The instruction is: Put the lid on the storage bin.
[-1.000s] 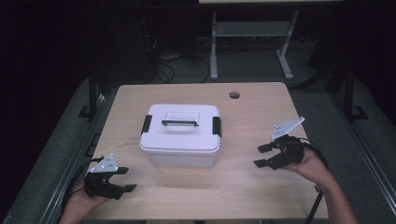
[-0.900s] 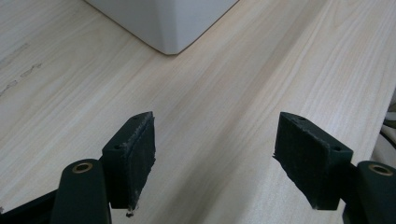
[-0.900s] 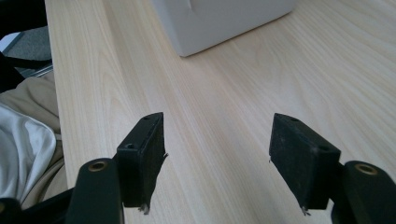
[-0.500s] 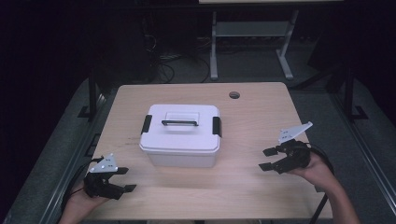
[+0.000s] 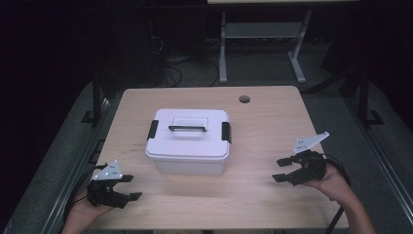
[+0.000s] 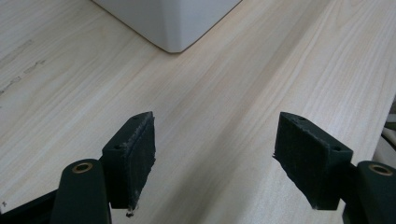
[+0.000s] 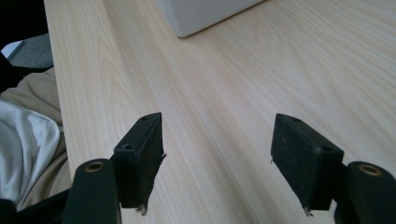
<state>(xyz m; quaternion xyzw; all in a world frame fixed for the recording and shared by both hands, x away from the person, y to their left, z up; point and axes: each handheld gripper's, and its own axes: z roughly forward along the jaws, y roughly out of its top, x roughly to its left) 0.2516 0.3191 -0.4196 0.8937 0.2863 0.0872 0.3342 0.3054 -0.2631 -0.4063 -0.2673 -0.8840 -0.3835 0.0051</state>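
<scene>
A white lidded box (image 5: 187, 141) with a black handle and black side latches stands in the middle of the wooden table (image 5: 263, 122). My left gripper (image 5: 132, 187) rests near the front left corner, open, pointing right toward the box. In the left gripper view the gripper (image 6: 215, 154) has only bare wood between its jaws, with a box corner (image 6: 173, 23) ahead. My right gripper (image 5: 277, 169) hovers at the right of the box, open, pointing left. The right gripper view shows that gripper (image 7: 217, 154) holding nothing, with the box corner (image 7: 205, 14) farther off.
A round cable hole (image 5: 244, 99) sits near the table's far edge. Beyond the table stands a metal frame (image 5: 224, 48) on a dark floor. Light cloth (image 7: 23, 135) lies past the table edge in the right gripper view.
The right gripper has drifted slightly toward the near edge and to the right. The left gripper and the box have stayed put.
</scene>
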